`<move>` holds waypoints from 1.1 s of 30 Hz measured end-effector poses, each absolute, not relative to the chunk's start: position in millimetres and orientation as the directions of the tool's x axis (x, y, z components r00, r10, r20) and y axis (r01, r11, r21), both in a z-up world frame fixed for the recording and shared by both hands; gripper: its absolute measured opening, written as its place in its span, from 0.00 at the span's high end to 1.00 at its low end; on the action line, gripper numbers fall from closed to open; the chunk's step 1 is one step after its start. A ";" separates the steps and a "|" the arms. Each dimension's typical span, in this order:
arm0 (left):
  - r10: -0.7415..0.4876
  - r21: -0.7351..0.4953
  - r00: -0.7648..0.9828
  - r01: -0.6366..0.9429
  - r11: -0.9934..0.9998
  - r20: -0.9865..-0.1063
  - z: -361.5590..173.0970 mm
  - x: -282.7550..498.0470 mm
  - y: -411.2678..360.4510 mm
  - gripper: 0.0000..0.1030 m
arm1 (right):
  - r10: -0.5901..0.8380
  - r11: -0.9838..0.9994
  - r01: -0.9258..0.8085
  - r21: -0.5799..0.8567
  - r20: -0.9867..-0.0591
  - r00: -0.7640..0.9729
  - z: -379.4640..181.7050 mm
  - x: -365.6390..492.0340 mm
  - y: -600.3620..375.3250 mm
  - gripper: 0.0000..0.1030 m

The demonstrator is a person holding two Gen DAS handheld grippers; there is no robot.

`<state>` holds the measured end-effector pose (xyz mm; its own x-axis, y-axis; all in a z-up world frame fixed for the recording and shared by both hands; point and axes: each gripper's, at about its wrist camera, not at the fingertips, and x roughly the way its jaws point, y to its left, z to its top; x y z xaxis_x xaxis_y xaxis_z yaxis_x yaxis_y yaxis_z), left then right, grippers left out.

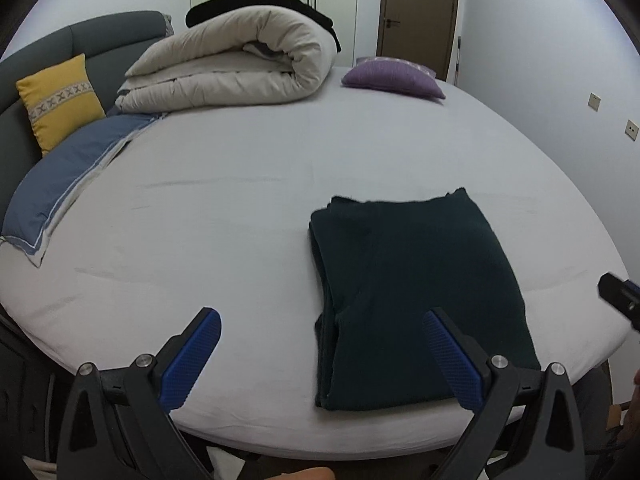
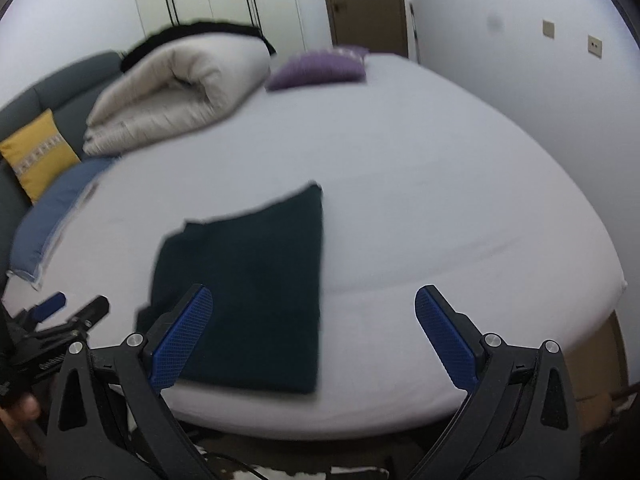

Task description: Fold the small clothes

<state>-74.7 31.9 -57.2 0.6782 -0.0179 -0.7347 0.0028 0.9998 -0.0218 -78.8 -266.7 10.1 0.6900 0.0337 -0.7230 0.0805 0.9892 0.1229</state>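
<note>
A dark green garment (image 1: pixel 416 296) lies folded into a flat rectangle near the front edge of the bed (image 1: pixel 240 216); the right wrist view shows the same garment (image 2: pixel 248 288) a little blurred. My left gripper (image 1: pixel 320 332) is open above the bed's front edge, its right finger over the garment's near side and nothing between the pads. My right gripper (image 2: pixel 312 312) is wide open too, its left finger over the garment's near edge, holding nothing. Each gripper shows at the edge of the other's view: the right gripper (image 1: pixel 620 298) and the left gripper (image 2: pixel 68 320).
A rolled beige duvet (image 1: pixel 240 64) with a black cloth on top sits at the back of the bed. A purple cushion (image 1: pixel 392 78) lies back right, a blue pillow (image 1: pixel 68 176) and a yellow cushion (image 1: pixel 60 100) at the left by the grey headboard. A wall runs along the right.
</note>
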 end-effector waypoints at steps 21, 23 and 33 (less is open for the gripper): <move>0.001 -0.001 0.618 -0.003 1.000 -0.786 -88.7 -71.1 34.5 0.00 | 0.039 0.995 0.047 0.086 -0.793 0.607 -56.1 -48.5 -252.6 0.00; 0.003 0.000 0.620 -0.006 1.000 -0.785 -88.6 -71.6 35.0 0.00 | 0.042 0.995 0.046 0.088 -0.796 0.604 -57.6 -47.6 -252.4 0.00; 0.005 0.003 0.618 -0.004 1.000 -0.786 -89.3 -71.9 34.5 0.00 | 0.052 0.995 0.035 0.091 -0.804 0.592 -58.5 -48.1 -247.4 0.00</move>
